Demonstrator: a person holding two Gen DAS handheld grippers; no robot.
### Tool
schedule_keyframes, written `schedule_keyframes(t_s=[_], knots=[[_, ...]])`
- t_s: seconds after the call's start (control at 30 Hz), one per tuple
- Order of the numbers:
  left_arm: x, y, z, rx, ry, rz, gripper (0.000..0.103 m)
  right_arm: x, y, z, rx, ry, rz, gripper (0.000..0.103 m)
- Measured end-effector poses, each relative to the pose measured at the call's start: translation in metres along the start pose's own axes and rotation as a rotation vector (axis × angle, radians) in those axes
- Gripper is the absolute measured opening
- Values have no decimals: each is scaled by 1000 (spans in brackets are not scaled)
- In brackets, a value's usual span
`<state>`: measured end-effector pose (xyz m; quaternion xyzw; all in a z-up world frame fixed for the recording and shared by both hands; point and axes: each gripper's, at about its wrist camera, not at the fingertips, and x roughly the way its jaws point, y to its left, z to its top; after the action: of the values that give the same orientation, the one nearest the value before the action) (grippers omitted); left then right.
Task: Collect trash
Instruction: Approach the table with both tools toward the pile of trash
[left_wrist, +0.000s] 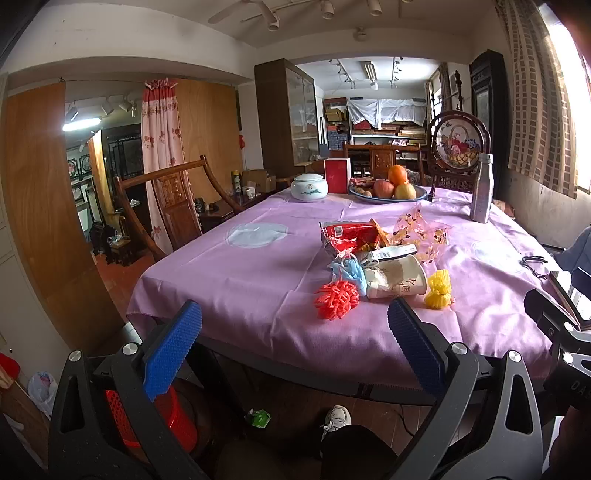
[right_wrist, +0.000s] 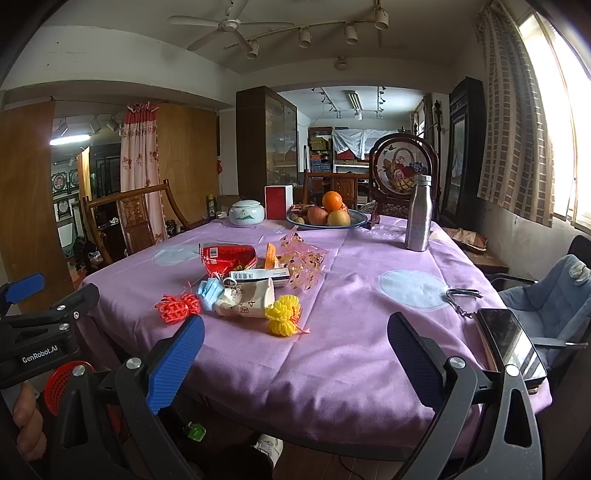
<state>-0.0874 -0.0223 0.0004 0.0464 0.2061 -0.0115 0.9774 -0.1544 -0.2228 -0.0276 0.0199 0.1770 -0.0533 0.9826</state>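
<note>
Both tongs — left tongs (left_wrist: 291, 347), right tongs (right_wrist: 295, 354) — gape empty; trash pile (right_wrist: 255, 280) sits untouched on tabletop (right_wrist: 351, 354), red basket (right_wrist: 62, 384) waiting — nothing collected yet.

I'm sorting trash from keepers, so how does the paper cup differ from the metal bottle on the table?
The paper cup lies on its side, crumpled, in the litter pile; the metal bottle stands upright and apart from it, near the far edge. The cup is pale with printed marks; the bottle is plain silver with a cap on. The cup touches the blue mask; nothing touches the bottle. Both rest on the purple tablecloth.
</note>
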Motion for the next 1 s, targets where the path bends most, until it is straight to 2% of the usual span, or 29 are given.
schedule_keyframes(t_s=[0.73,1.0], knots=[[4,1,-4,-4,20,2,96,1,2,-1,-1,4,3,97],[16,-1,-2,0,41,-3,96,14,4,-2,-3,35,2,97]])
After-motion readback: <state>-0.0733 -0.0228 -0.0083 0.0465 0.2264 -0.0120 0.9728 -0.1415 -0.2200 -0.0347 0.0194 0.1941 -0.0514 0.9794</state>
